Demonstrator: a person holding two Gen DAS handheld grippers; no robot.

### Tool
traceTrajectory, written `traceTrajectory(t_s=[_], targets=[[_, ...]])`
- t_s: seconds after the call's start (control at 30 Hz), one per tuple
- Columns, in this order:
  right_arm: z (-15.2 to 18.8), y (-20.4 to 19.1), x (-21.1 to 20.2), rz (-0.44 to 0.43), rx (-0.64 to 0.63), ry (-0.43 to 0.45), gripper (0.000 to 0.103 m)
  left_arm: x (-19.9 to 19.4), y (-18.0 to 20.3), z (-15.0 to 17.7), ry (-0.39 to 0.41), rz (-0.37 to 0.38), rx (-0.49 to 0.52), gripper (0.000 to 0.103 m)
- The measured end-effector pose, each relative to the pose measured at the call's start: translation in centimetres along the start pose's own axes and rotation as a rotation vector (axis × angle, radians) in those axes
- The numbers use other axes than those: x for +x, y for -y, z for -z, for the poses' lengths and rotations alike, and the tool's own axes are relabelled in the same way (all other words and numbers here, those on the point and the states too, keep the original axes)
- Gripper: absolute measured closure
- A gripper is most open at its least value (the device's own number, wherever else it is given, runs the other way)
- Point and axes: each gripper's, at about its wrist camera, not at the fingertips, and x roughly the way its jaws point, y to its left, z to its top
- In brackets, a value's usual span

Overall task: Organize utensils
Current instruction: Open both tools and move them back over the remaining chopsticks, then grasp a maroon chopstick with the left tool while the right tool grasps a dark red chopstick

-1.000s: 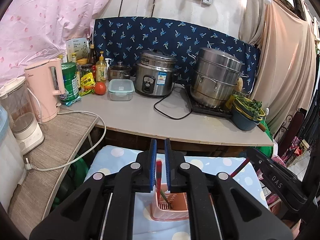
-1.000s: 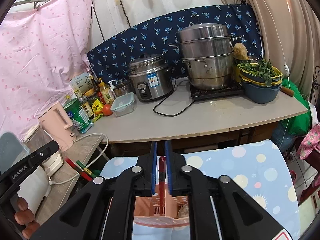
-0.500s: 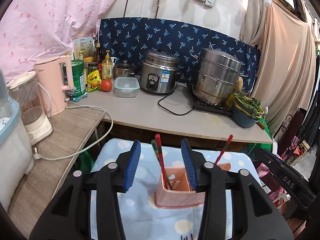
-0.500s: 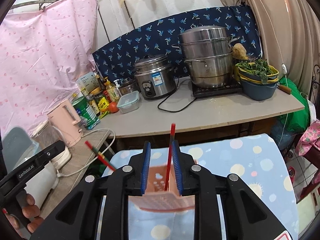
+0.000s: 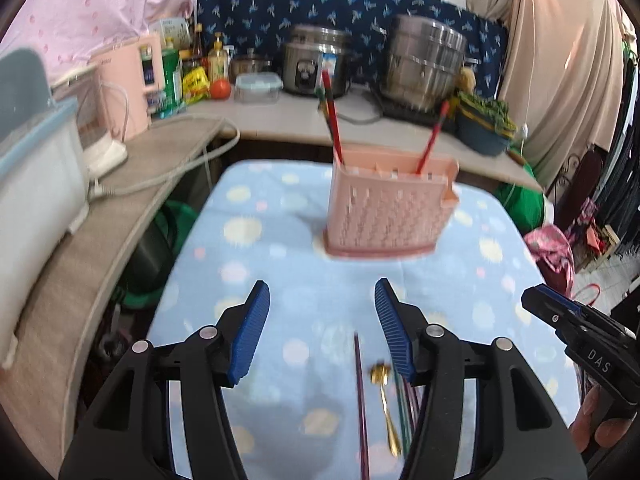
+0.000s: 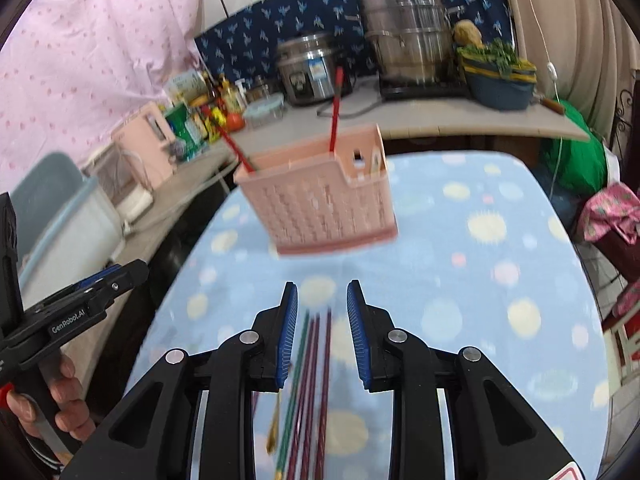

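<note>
Both grippers above loose utensils.
Left gripper just widened, right gripper narrowly parted, both empty; pink caddy ahead, chopsticks beneath.

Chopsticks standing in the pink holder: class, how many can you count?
2 show in the right wrist view: one upright near the pink holder's right end, one leaning out at its left end. Others may hide.

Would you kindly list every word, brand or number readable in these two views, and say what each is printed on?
"DAS" – on the right gripper body, seen from the left wrist.
"GenRobot.AI" – on the left gripper body, seen from the right wrist.
Rice cooker sticker: too blurred to read.
Bottles and packets on the counter: print too blurred to read.
</note>
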Motion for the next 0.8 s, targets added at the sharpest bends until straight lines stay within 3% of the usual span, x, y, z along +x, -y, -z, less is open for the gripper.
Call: traceTrajectory(t_s=[0.2, 0.43, 0.8], targets=[[6.4, 0.5, 0.3, 0.029, 0.013, -0.106, 0.077, 0.2, -0.1, 5.9, -0.084, -0.015, 0.02, 0.051], [12.1, -0.3, 0.3, 0.097, -0.049, -0.159, 0.077, 0.7, -0.5, 10.9, -0.151, -0.001, 0.007, 0.051], [15.9, -1.0, 1.5, 0.108, -0.058, -0.217, 0.077, 1.0, 0.2, 15.2, -0.234, 0.021, 0.019, 0.047]])
